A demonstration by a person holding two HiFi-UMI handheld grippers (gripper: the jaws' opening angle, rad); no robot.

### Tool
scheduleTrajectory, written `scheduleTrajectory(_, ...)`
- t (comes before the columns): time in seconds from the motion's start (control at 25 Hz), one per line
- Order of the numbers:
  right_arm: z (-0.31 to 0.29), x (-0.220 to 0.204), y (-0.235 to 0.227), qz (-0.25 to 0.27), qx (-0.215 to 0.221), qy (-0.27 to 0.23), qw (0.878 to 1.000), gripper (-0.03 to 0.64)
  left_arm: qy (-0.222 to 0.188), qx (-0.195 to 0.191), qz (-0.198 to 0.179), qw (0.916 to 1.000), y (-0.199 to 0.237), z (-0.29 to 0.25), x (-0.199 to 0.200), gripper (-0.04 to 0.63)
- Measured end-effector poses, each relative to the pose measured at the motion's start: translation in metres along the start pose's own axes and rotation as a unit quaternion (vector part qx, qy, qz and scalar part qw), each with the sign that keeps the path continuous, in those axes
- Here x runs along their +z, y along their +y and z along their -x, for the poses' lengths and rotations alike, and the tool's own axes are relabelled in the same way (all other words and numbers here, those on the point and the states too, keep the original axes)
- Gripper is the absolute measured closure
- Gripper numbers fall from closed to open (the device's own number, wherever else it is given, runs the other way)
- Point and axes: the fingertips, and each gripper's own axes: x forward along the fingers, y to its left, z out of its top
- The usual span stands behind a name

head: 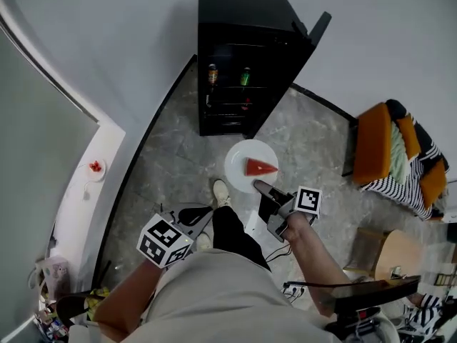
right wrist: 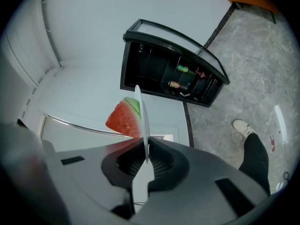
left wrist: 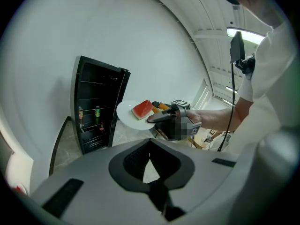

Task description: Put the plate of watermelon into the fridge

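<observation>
Right tool (head: 261, 187) is pinched narrow on the near rim of the white plate (head: 239, 161). Its pads press the edge from both sides, clearest in the right gripper view (right wrist: 143, 154). One watermelon wedge (head: 260, 167) lies loose on the plate, on the side toward that tool. The plate hangs in the air over the grey floor (head: 314, 148), in front of the fridge (head: 243, 56) but not yet inside it.

The plate looks stiff, glazed and breakable, and light enough for one tool. Held by a single edge it will lever against the pads, so the grip belongs deep on the rim. The wedge is wet and unsecured, so I judge any tilt could send it sliding. The plate should travel level and slowly.

The fridge door (head: 318, 28) stands open, and a few drink bottles (head: 212, 73) sit on the wire shelves, leaving free shelf space beside them.

Left tool (head: 191, 219) hangs low near the person's leg, well apart from the plate. Its jaws are drawn together on nothing (left wrist: 151, 175).
</observation>
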Motion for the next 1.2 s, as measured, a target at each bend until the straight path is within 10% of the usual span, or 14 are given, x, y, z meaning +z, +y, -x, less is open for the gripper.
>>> scheduleTrajectory(0.6, -0.150, 0.195, -0.033, -0.021, -0.014, 0.024, 0.999, 0.591, 0.019, -0.007, 0.000, 0.9998, 0.118, -0.124, 0.132, 0.583)
scheduleTrajectory(1.2, -0.265, 0.315, -0.096, -0.048, -0.051, -0.004, 0.998, 0.591, 0.043, -0.008, 0.002, 0.9990, 0.180, -0.178, 0.181, 0.583)
